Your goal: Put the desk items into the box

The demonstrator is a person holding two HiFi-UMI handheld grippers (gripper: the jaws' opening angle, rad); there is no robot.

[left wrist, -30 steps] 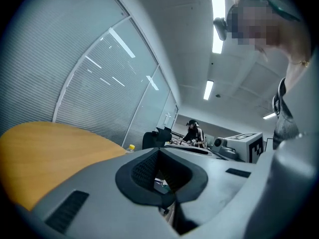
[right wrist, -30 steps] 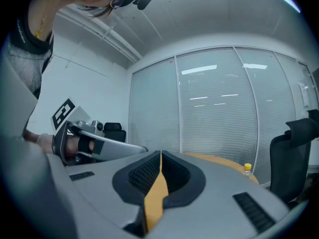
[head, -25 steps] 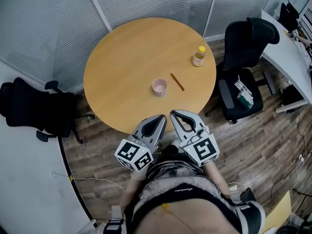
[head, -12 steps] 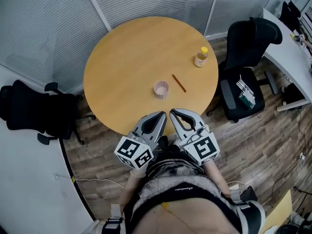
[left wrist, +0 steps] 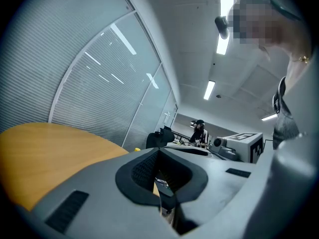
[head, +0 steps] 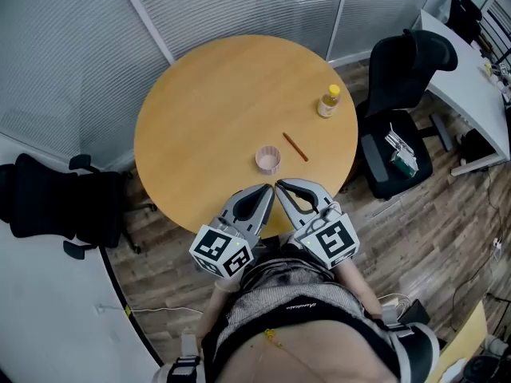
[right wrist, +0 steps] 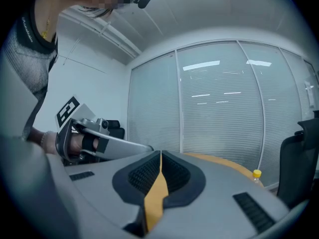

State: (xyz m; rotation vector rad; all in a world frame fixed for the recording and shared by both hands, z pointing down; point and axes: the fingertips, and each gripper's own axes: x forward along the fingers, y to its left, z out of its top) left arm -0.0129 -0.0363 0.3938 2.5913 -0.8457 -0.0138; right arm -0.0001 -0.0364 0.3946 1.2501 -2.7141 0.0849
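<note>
Head view, pink cup (head: 267, 159) near table (head: 207, 102) edge

I see a round wooden worktop (head: 207, 102) standing on plank floor (head: 431, 230). A black chair (head: 403, 78) sits just beside its right edge, and another chair (head: 48, 202) sits to its left. Blinds (head: 239, 2) run behind, with a white desk (head: 463, 70) far right.

We look down on a round wooden table (head: 215, 110): a pink cup (head: 267, 160) toward its near edge, a thin brown stick (head: 295, 146) just right, a yellow-capped bottle (head: 327, 102) upright by the right rim.
</note>
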